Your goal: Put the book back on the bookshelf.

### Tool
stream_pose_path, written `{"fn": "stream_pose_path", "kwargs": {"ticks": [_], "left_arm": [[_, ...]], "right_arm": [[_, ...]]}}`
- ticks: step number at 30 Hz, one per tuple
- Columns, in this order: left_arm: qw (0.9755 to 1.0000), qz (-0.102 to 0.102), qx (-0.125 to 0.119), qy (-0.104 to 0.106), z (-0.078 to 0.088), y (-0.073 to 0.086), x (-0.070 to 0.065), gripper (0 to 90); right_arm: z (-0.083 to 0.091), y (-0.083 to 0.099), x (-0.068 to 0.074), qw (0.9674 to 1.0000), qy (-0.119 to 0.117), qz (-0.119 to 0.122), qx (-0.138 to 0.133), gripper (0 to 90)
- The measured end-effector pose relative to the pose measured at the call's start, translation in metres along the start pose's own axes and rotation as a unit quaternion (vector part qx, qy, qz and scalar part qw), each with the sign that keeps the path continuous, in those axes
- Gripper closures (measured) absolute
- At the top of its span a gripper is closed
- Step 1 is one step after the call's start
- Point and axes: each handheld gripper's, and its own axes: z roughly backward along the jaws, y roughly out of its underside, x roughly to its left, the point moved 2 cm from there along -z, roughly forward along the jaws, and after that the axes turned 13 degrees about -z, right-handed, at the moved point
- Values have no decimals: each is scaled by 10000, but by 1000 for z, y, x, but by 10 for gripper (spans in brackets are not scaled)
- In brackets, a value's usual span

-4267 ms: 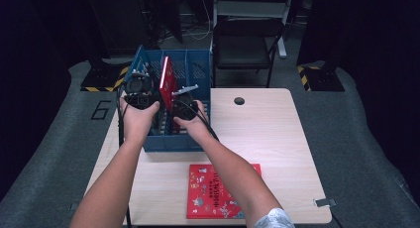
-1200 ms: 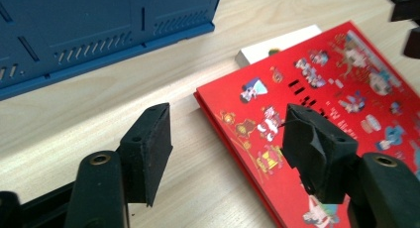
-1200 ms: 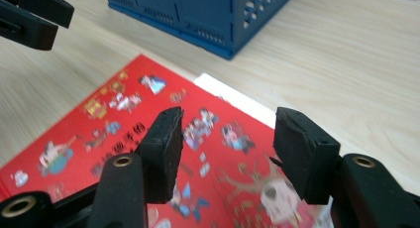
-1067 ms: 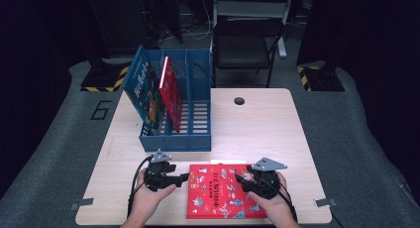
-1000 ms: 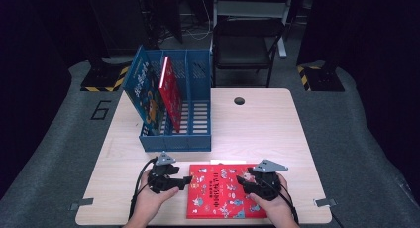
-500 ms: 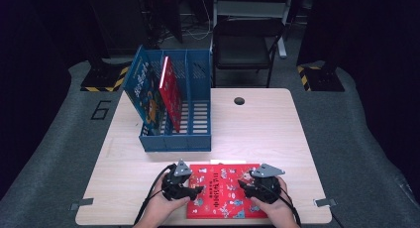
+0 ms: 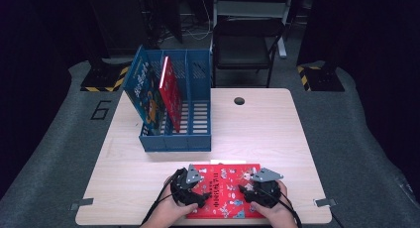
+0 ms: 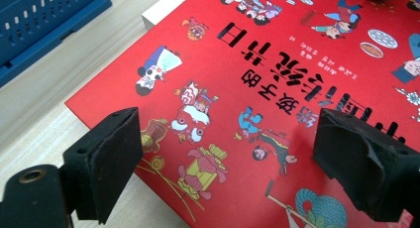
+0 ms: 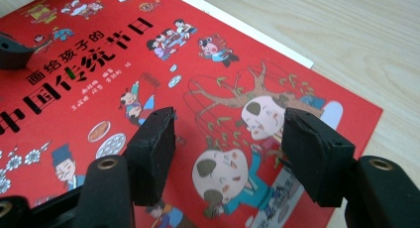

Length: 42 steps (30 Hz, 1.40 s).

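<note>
A red picture book (image 7: 224,189) lies flat near the table's front edge. My left gripper (image 7: 202,197) hovers over its left part. In the left gripper view this gripper (image 8: 233,168) has just been opening, and its pads (image 8: 106,163) stand wide above the cover (image 8: 257,89) with nothing between them. My right gripper (image 7: 245,191) is over the book's right part. Seen in the right gripper view, the right gripper (image 9: 233,153) has also just been opening, and its pads (image 9: 153,148) stand apart over the cover (image 9: 99,64).
A blue file rack (image 7: 176,139) stands at the table's back left, with a blue book (image 7: 146,96) and a red book (image 7: 171,91) leaning in it. A cable hole (image 7: 239,100) is in the tabletop. A black chair (image 7: 245,44) stands behind the table.
Both hands came from the rack to the front of the table. Over the last second the left gripper slid right from beside the book onto its left part, and both grippers' jaws widened.
</note>
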Motion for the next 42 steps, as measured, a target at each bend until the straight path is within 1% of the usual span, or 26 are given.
{"fn": "stream_pose_path", "kwargs": {"ticks": [3, 5, 6, 7, 8, 10, 11, 12, 13, 14, 15, 16, 21, 23, 24, 28, 29, 30, 31, 32, 33, 34, 36, 38, 40, 42], "left_arm": [[10000, 24, -24, 33, 0, 0, -1, 95], [10000, -14, -33, 37, -1, 0, -2, 86], [10000, -26, -58, 8, -2, 0, -2, 73], [10000, -51, -45, 34, -2, 0, -2, 73], [10000, -66, -46, 49, -1, 0, -2, 73], [9999, -51, -58, 81, -1, 1, -1, 73], [9999, -86, -51, 106, -1, 1, -1, 74], [9999, -60, -104, 68, -1, 2, 0, 78], [9999, -43, -110, 72, -1, 2, -1, 82], [9999, -43, -110, 72, -1, 2, -1, 82], [9999, -51, -93, 78, -1, 2, 0, 82], [9999, -63, -55, 105, -1, 2, 0, 82], [9999, -2, -157, -9, -2, 2, -1, 82], [9998, 14, -215, -12, -3, 3, -2, 80], [9997, 20, -222, 20, -3, 3, -2, 80], [9998, -102, -161, 71, -2, 4, 0, 81], [9997, -72, -214, 37, -2, 4, 0, 83], [9997, -63, -213, 26, -2, 4, 0, 91], [9997, -5, -231, -29, 0, 4, 1, 127], [9997, -5, -231, -29, 0, 4, 1, 159], [9998, 1, -212, -41, 1, 4, 3, 159], [9999, 47, -159, 18, 2, 4, 4, 176], [9998, 128, -158, 80, 4, 4, 5, 181], [9996, 190, -146, 119, 8, 4, 7, 241], [9990, 312, -129, 295, 12, 6, 10, 284], [9986, 427, -74, 312, 18, 10, 14, 348]], "right_arm": [[2, 1, 0, 10000, 26, -33, 22, 338], [6, 4, -1, 9999, 18, 36, 154, 316], [11, 7, -3, 9997, 70, 14, 225, 306], [11, 7, -3, 9997, 70, 14, 225, 306], [16, 9, -6, 9994, 99, -27, 324, 306], [18, 11, -6, 9993, 106, -78, 339, 306], [21, 13, -9, 9993, 103, -31, 362, 307], [23, 15, -10, 9993, 125, -61, 345, 306], [25, 17, -12, 9988, 65, -293, 399, 305], [25, 17, -12, 9988, 65, -293, 399, 305], [25, 16, -13, 9981, 33, -416, 446, 297], [24, 16, -15, 9980, -4, -428, 474, 293], [22, 17, -21, 9978, -140, -489, 416, 287], [22, 17, -21, 9976, -153, -577, 364, 284], [22, 17, -21, 9978, -160, -542, 359, 283], [22, 17, -22, 9976, -162, -561, 363, 284], [22, 17, -22, 9977, -167, -549, 368, 284], [22, 18, -22, 9976, -164, -571, 369, 284], [22, 18, -22, 9974, -164, -584, 376, 284], [22, 18, -22, 9974, -164, -584, 376, 284], [22, 18, -22, 9974, -166, -589, 375, 284], [22, 18, -22, 9974, -163, -584, 379, 284], [22, 17, -22, 9974, -171, -590, 384, 282], [22, 17, -22, 9973, -188, -586, 402, 278], [22, 17, -22, 9971, -194, -580, 454, 276], [22, 17, -22, 9970, -196, -585, 464, 276]]}}
